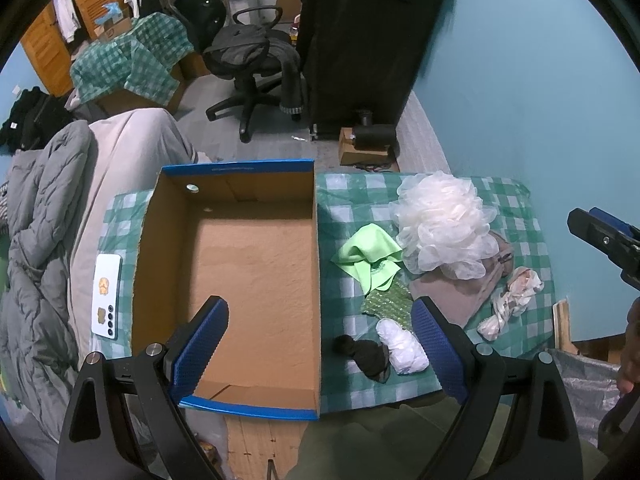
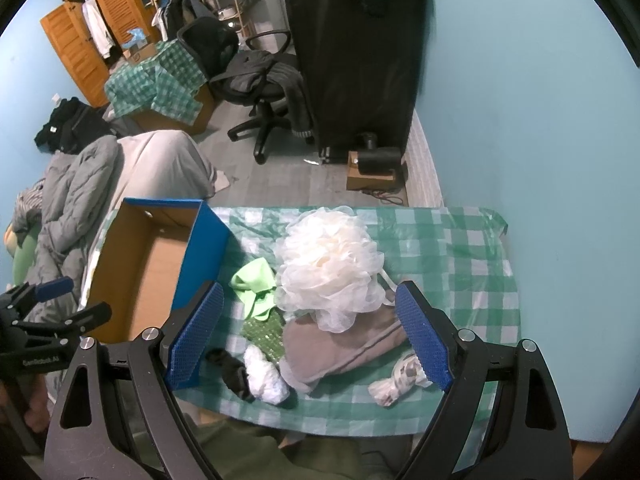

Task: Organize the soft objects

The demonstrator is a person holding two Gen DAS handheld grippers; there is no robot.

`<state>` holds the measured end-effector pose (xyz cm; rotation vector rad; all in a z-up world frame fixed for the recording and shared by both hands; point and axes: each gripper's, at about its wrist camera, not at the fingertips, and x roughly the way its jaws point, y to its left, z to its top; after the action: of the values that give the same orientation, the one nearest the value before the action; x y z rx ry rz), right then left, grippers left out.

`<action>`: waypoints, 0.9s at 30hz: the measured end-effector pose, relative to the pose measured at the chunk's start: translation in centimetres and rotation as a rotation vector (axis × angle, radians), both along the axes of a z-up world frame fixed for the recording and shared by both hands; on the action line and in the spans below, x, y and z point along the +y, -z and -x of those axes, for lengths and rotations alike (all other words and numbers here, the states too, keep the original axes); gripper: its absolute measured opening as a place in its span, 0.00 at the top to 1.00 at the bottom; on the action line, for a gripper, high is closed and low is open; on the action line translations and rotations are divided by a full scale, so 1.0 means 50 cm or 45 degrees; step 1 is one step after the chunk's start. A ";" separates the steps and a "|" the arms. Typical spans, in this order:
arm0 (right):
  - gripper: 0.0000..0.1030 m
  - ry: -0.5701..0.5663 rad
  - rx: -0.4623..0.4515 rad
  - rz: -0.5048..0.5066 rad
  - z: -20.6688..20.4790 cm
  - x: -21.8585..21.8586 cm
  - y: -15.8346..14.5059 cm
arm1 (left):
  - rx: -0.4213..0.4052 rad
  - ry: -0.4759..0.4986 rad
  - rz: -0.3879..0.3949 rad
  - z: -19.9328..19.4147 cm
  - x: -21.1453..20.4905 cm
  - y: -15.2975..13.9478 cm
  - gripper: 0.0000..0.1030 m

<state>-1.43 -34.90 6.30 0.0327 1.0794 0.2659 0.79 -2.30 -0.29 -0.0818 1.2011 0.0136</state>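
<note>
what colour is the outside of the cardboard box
Blue outside, plain brown cardboard inside; the box shows its blue side best in the right wrist view.

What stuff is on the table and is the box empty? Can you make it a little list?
box: cardboard box, open, nothing inside
puffy thing: white bath pouf on the beige cloth
green cloth: beside the pouf
black sock: touching the white bundle
phone: left of the box
left gripper: fingers open, holding nothing
right gripper: fingers open, holding nothing
</note>
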 end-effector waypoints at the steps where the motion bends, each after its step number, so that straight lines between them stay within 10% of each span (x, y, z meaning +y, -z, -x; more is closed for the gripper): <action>1: 0.16 0.000 0.004 0.000 -0.001 -0.001 -0.001 | 0.000 0.001 0.001 -0.001 -0.002 0.000 0.09; 27: 0.16 0.060 0.031 -0.009 -0.003 -0.058 0.010 | 0.005 0.058 0.032 -0.022 -0.051 -0.002 0.09</action>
<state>-1.29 -37.81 5.79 0.0676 1.1005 0.2277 1.90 -4.87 -0.19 -0.0764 1.2071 -0.0414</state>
